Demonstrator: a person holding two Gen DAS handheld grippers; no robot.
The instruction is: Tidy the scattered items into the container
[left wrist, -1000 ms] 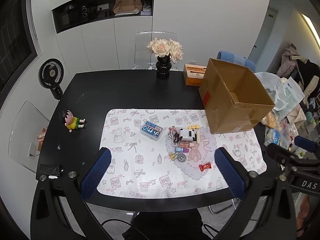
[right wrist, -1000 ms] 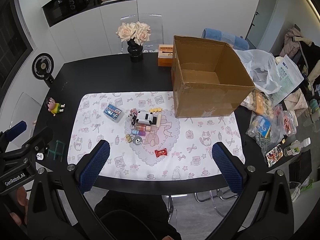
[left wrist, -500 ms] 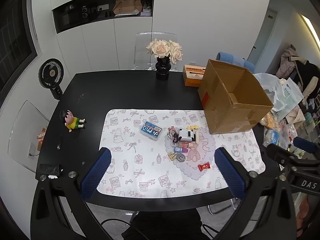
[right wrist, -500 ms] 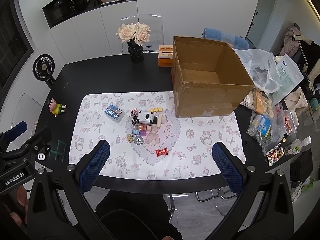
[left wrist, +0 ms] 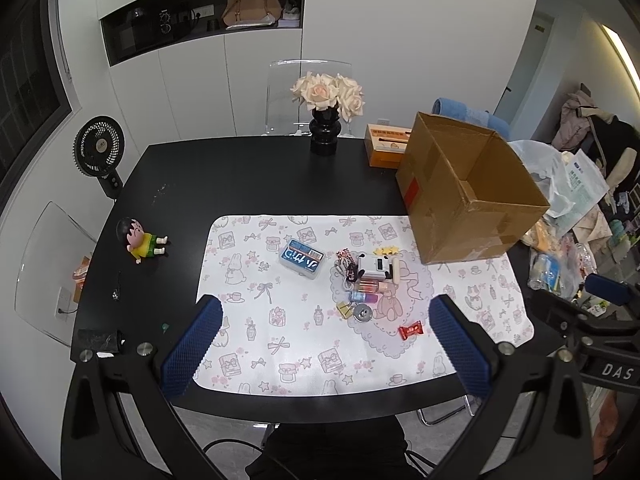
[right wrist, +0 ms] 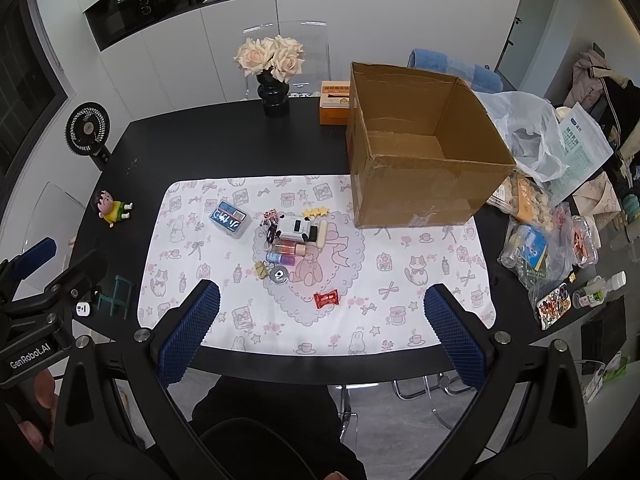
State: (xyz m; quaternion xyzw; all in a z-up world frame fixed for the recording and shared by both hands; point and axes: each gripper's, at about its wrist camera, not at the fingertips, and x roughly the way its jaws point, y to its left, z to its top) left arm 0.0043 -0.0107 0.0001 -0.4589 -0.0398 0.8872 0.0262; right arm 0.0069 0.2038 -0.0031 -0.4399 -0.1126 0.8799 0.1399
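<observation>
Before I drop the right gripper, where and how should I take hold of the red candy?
Grip the red candy across its narrow middle, from straight above, fingers clear of the twisted wrapper ends. It lies flat and alone on the mat, so the open right gripper probably has room.

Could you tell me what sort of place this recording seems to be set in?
Most likely a home dining room: a black dining table with a clear acrylic chair, a black vase of cream roses, and white built-in cabinets with a tan handbag in a dark niche.
</observation>
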